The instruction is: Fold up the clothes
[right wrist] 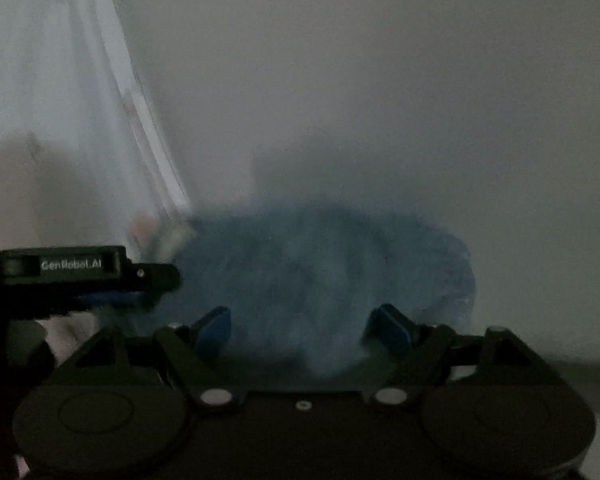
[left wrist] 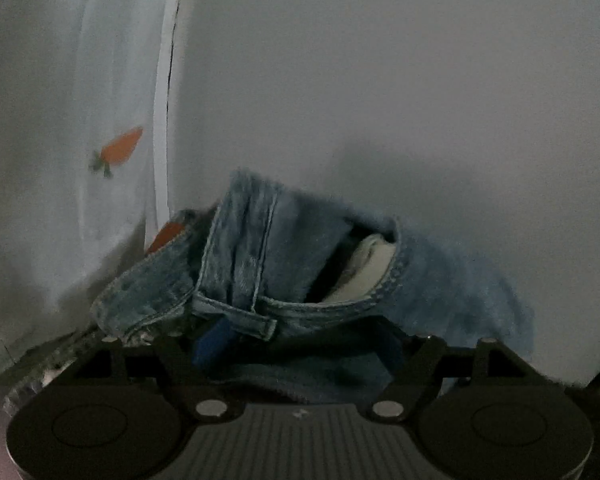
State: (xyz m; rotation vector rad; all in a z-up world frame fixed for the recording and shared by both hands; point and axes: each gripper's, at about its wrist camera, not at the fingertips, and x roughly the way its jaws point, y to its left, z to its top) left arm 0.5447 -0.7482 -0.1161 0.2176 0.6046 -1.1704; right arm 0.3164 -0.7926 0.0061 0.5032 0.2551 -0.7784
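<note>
Jeans [left wrist: 260, 264] bunched in a heap against the wall [left wrist: 420, 80], waistband up, beside a carrot-print curtain [left wrist: 116, 152]. Left gripper [left wrist: 300, 344] and right gripper [right wrist: 304, 328] both spread wide, pinching nothing, probably lined up to grab denim for a fold.

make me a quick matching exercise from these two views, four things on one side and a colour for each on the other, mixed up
Things:
1. jeans
2. carrot print on the curtain
3. wall
4. left gripper body

Colours:
a. black
b. orange
c. faded blue
d. pale grey

Pairs: 1-c, 2-b, 3-d, 4-a
</note>
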